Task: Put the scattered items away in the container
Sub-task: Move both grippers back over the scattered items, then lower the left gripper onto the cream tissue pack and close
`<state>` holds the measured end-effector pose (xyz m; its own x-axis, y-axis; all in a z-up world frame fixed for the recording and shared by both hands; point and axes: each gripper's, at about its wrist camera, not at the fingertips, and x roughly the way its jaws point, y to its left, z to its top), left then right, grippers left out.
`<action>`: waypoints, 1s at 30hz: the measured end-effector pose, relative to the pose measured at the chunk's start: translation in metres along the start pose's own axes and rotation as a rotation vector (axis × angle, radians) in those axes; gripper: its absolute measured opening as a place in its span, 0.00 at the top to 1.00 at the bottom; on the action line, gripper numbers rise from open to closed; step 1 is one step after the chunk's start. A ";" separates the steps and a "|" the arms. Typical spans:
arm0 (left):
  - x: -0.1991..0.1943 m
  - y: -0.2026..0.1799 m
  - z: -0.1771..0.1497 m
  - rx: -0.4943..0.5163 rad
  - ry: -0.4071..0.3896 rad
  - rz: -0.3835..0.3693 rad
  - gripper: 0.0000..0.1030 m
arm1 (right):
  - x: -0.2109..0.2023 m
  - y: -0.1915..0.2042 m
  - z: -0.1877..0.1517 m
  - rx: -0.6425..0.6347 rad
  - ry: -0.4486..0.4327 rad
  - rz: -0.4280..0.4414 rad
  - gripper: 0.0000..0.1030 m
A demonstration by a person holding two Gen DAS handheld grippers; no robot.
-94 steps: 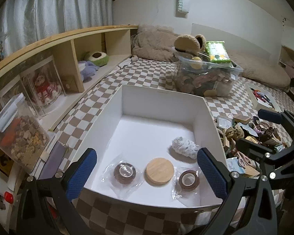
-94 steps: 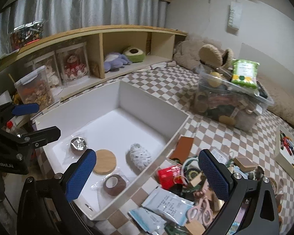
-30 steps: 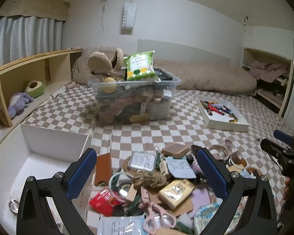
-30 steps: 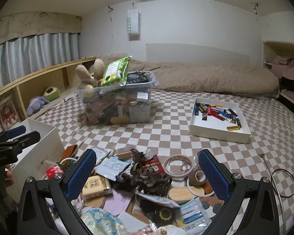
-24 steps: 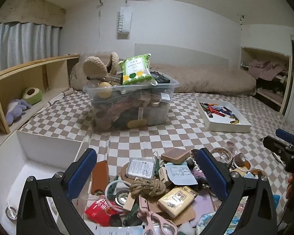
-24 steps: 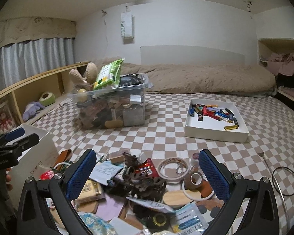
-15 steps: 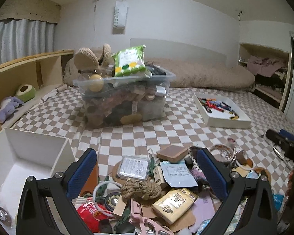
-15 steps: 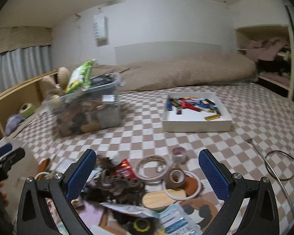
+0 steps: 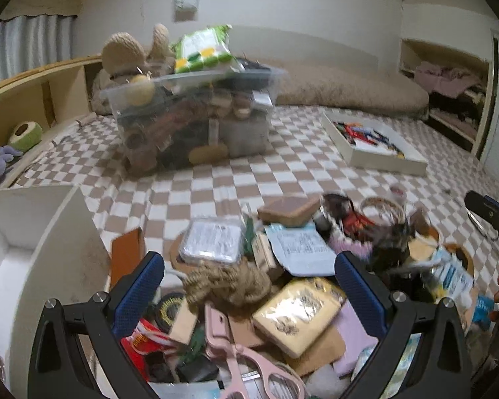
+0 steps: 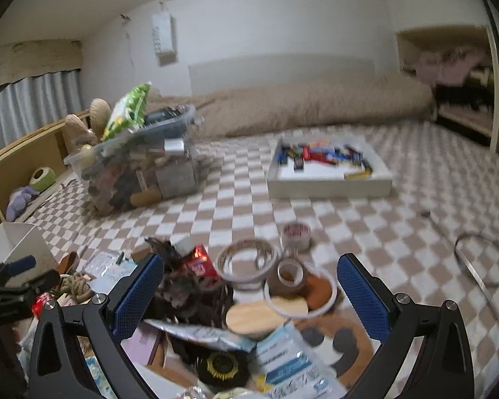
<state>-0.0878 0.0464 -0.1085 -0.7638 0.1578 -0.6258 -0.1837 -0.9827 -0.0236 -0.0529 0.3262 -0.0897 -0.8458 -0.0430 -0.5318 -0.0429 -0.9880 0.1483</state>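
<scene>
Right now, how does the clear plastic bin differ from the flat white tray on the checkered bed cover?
The clear plastic bin has see-through walls and stands tall; the flat white tray is opaque and low. The clear plastic bin is heaped above its rim, with a green packet on top, while the flat white tray holds only a thin row of small colourful items along its far side. Both rest on the checkered bed cover, beyond the scattered pile.
</scene>
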 end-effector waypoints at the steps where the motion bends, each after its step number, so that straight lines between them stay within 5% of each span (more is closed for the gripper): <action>1: 0.002 -0.002 -0.002 0.010 0.009 -0.002 0.00 | 0.002 0.001 -0.004 -0.002 0.022 0.000 0.00; 13: 0.023 -0.015 -0.022 0.059 0.132 -0.055 0.00 | 0.015 0.028 -0.034 -0.027 0.202 0.054 0.00; 30: 0.056 -0.028 -0.025 0.119 0.226 -0.095 0.00 | 0.021 0.044 -0.045 -0.075 0.259 0.055 0.00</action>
<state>-0.1100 0.0801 -0.1624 -0.5844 0.2103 -0.7837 -0.3302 -0.9439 -0.0071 -0.0487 0.2751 -0.1324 -0.6812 -0.1240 -0.7216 0.0467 -0.9909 0.1262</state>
